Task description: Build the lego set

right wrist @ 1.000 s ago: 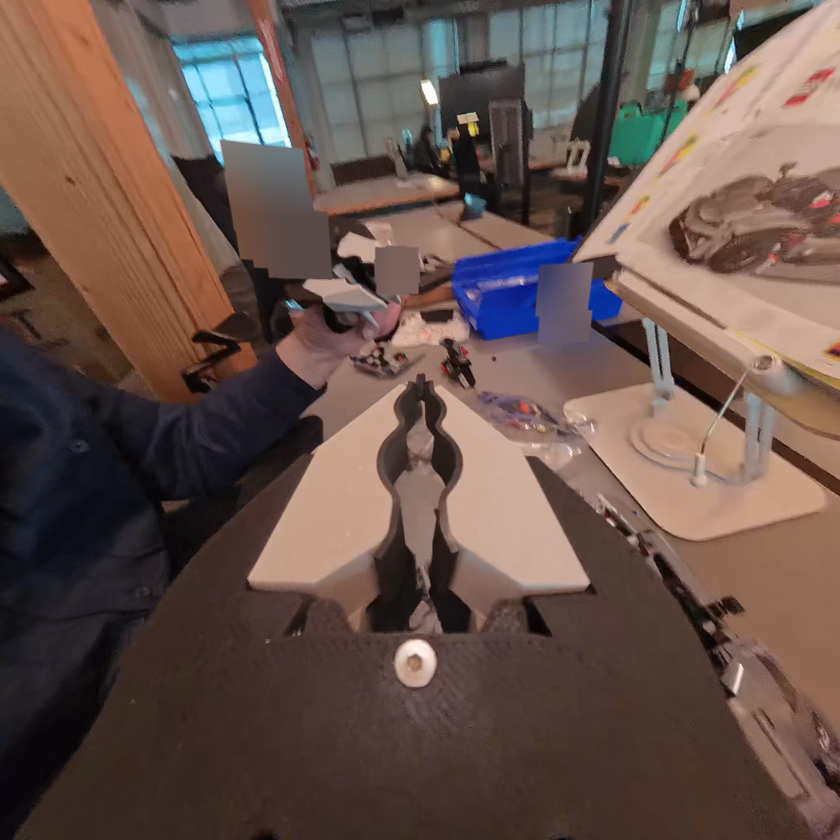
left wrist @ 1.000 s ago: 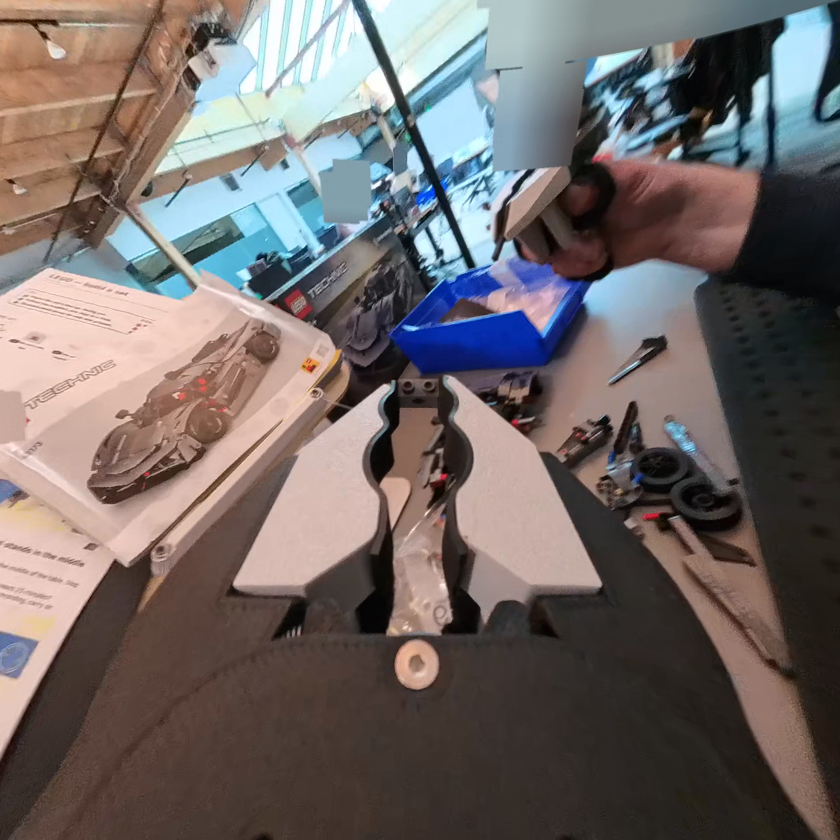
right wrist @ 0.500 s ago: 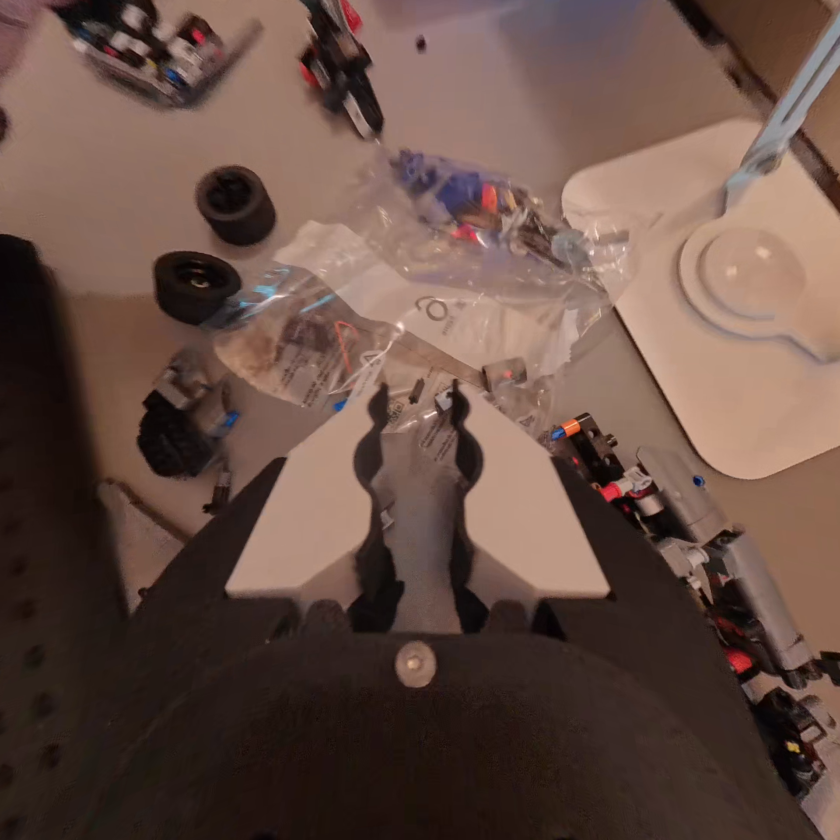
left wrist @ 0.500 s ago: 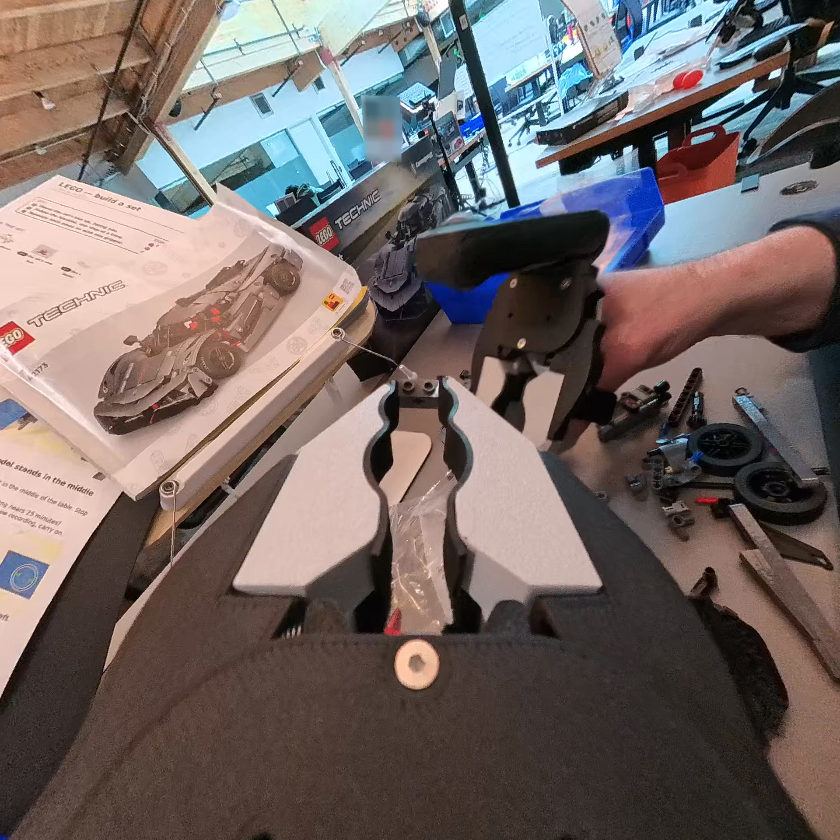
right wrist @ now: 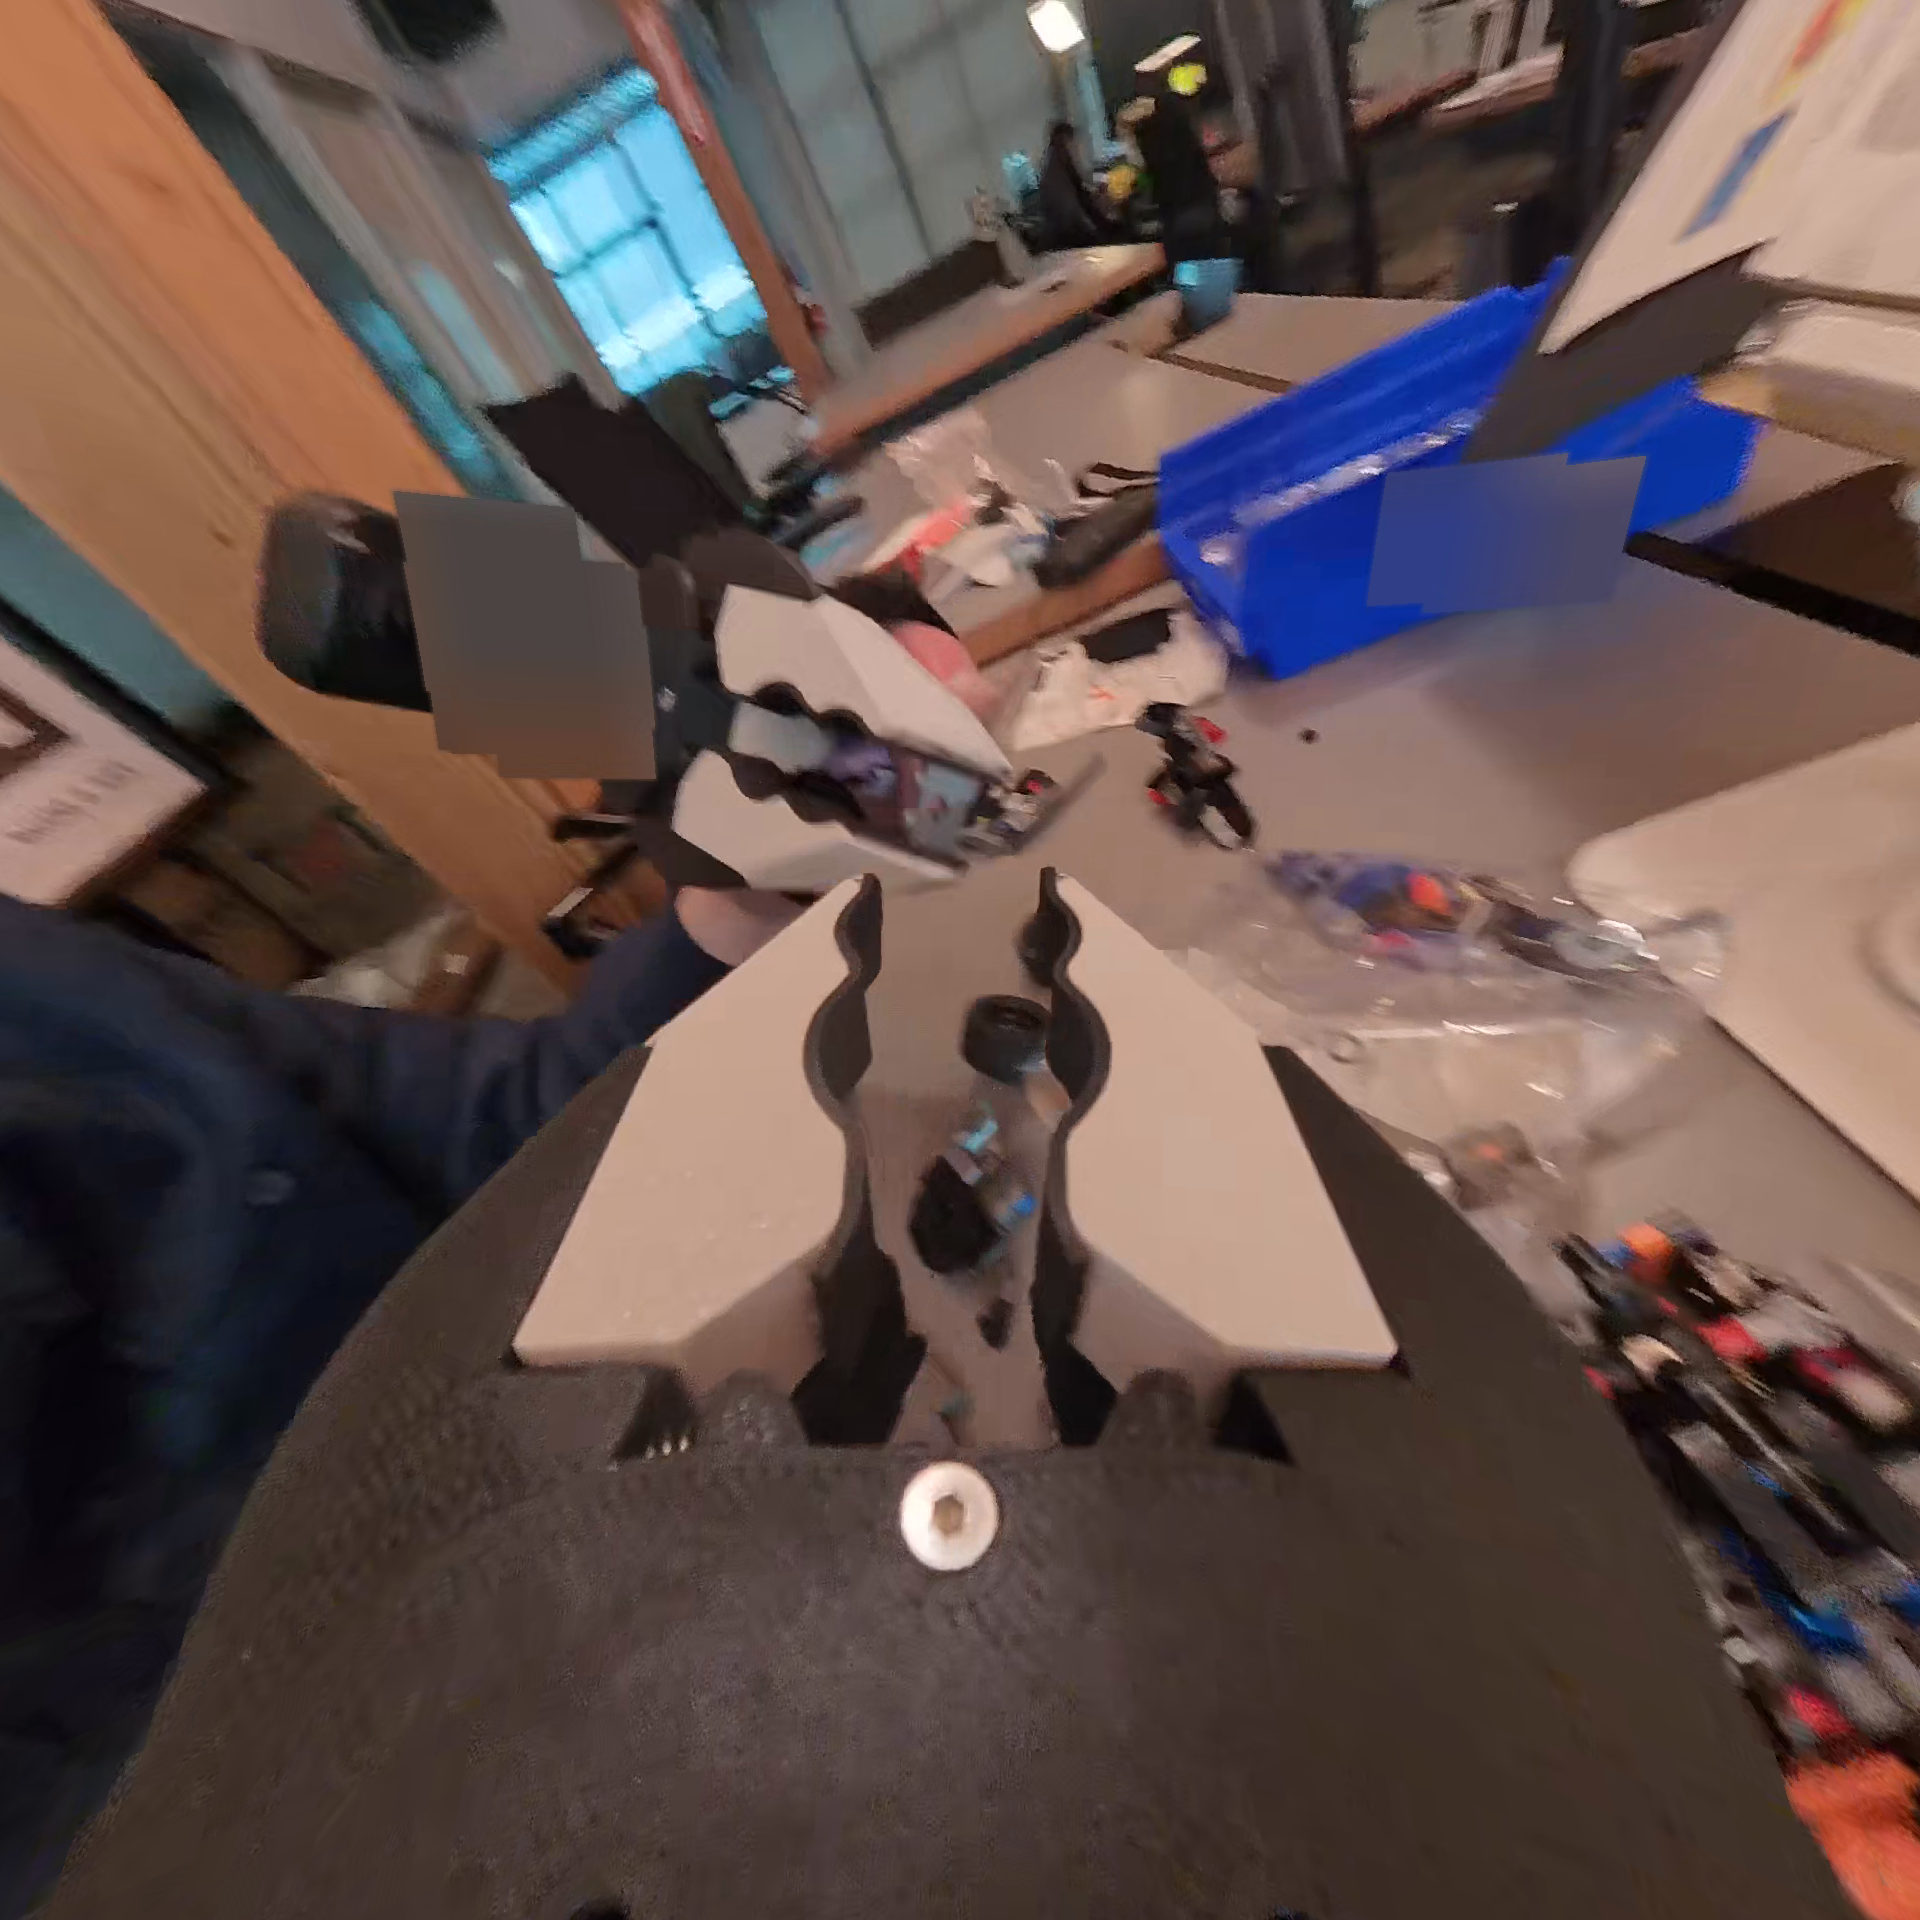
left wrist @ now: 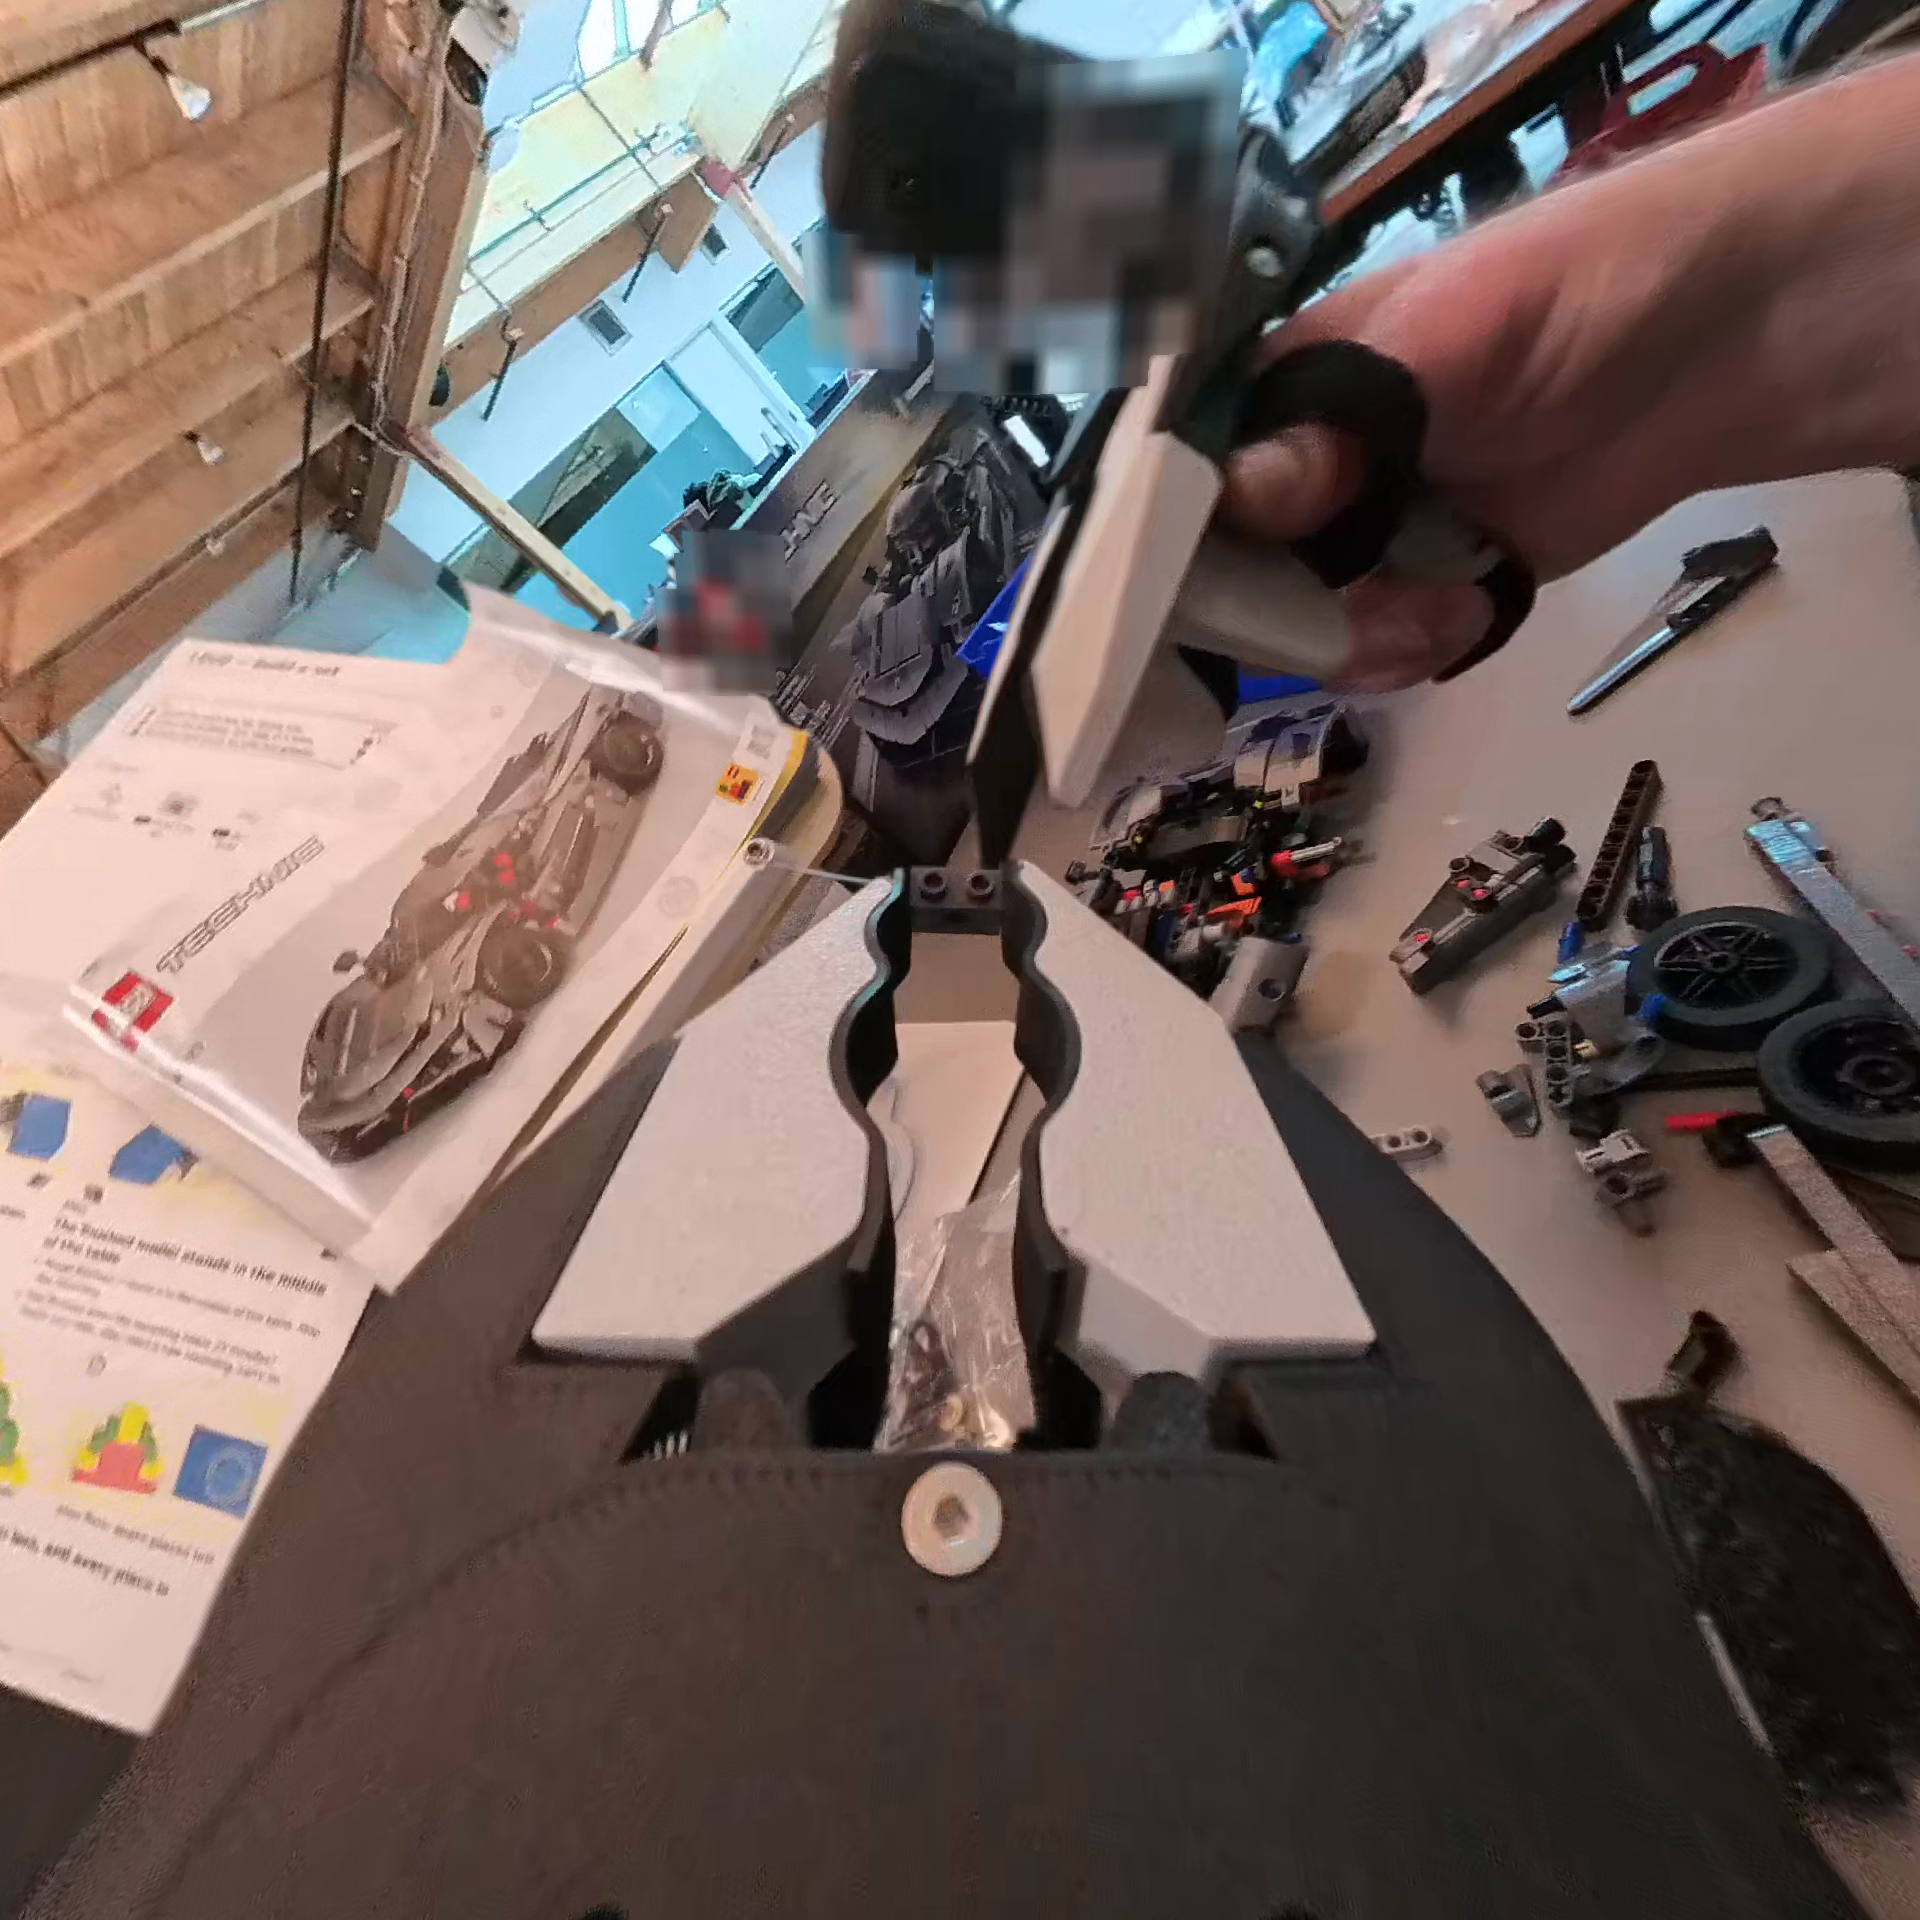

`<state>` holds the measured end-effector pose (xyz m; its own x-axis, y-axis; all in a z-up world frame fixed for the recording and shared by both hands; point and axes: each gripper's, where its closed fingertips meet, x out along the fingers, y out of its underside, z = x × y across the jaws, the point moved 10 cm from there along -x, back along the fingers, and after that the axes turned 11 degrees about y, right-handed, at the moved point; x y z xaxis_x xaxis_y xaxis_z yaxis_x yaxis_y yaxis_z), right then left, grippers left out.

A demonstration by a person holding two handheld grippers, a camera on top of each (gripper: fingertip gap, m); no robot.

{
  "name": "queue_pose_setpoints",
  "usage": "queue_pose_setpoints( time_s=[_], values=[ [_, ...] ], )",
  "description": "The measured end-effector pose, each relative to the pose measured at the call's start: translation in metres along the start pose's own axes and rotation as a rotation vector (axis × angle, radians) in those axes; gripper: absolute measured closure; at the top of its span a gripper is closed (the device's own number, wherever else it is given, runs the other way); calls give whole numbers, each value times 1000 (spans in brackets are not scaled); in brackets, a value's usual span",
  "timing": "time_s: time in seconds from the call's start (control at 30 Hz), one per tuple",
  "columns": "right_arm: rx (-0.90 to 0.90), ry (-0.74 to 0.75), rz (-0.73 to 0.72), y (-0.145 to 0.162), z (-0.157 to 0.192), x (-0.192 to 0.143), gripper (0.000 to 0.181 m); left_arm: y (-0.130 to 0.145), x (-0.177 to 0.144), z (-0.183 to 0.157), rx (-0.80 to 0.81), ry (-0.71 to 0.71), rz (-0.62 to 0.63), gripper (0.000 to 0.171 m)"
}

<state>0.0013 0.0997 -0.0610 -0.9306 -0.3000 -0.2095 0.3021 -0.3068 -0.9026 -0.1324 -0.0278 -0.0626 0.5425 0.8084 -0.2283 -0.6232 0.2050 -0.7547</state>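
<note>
Each camera sat just behind its own jaws, looking forward and slightly down, close over the grey desk (left wrist: 1714, 665). The two views faced roughly toward each other, sharing the blue plastic bin (right wrist: 1340, 520) at 1 o'clock in both and the loose black wheels (left wrist: 1730, 971).

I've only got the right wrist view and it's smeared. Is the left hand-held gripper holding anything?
Observer: Yes. The left hand-held gripper is shut on a small dark two-hole piece at its tips.
Operator: Where are my tips relative to it?
Observer: The left wrist view shows the right hand-held gripper edge-on, tips just above that piece; I cannot tell if they touch.
Operator: Any wheels over there?
Observer: Two black wheels lie side by side on the table, right of the left hand-held gripper.
</note>
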Motion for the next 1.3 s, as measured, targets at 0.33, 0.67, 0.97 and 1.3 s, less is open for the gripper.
queue_pose_setpoints(
  time_s=[0.33,0.67,0.97,1.3],
  values=[
    [95,-140,18,1,-5,3,172,-11,15,-11,96,-1,49,157],
    [34,54,40,11,-27,-26,172,23,21,-8,-121,197,298,109],
    [14,131,112,30,-39,-24,172,62,57,-23,-210,222,745,95],
    [-131,177,230,34,-29,0,172,69,52,-3,-296,122,712,171]
  ],
)
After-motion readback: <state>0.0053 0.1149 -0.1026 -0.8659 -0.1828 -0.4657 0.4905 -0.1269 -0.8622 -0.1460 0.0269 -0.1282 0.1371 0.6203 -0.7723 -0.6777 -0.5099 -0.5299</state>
